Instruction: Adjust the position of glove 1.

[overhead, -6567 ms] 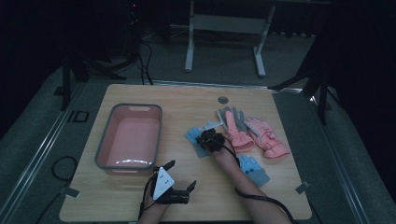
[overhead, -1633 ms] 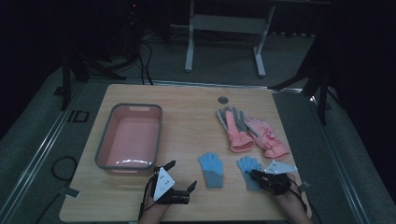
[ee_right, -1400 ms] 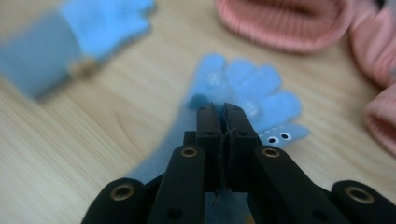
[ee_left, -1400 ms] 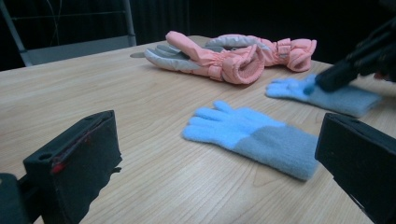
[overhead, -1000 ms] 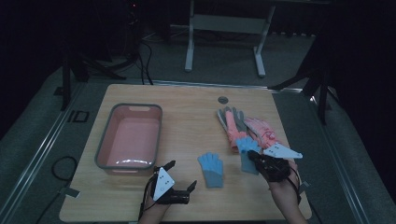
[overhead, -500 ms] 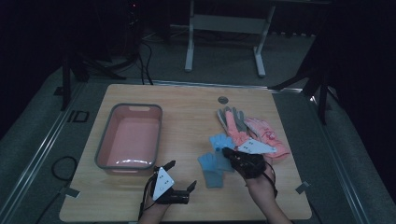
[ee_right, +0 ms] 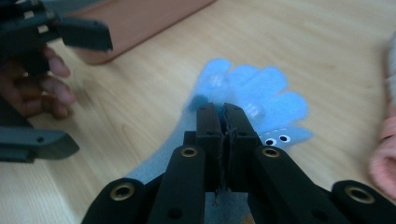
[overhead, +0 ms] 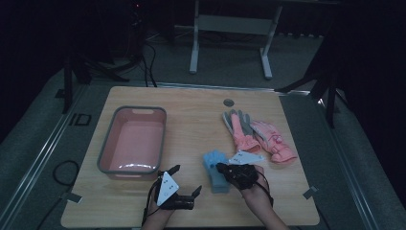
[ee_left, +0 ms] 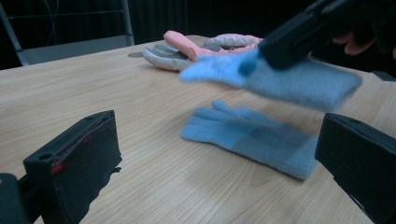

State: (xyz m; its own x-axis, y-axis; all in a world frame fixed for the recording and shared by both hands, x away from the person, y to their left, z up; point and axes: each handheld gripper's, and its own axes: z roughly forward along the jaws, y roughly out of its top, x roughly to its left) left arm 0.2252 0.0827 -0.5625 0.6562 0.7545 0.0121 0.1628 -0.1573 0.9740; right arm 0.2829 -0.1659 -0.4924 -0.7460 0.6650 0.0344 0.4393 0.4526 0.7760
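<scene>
**A:** Start at the near edge. What is the left gripper (overhead: 184, 189) doing?

**B:** It rests low on the pale wooden table (overhead: 191, 120) with its jaws spread wide and nothing between them. Released, idle.

**A:** And just beyond it?

**B:** A flat, fuzzy blue knitted glove (ee_left: 254, 137) lies on the wood ahead of those open jaws, fingers pointing to their left. Directly above it hangs the second blue knitted glove (ee_left: 285, 79), carried by the right gripper (ee_right: 223, 116).

**A:** Clenched on it?

**B:** Yes. In the right gripper view the two black jaws are pressed together with the blue wool pinched between them near the palm; the glove's fingers fan out past the tips. From the left gripper view it is clear of the table, just over its twin and not yet touching it.

**A:** So how far along is the work?

**B:** My reading: the blue pair is being brought together. One glove is laid down, the other is held above it and has yet to be set down and let go.

**A:** Farther out?

**B:** Beyond the right gripper and to its right, two pink padded gloves with grey palms (overhead: 258, 136) lie side by side, untouched. Well off to the left of both grippers stands the pink rectangular plastic tub with a grey rim (overhead: 107, 153), nothing in it. If the gloves belong there, that part is all still to do.
</scene>
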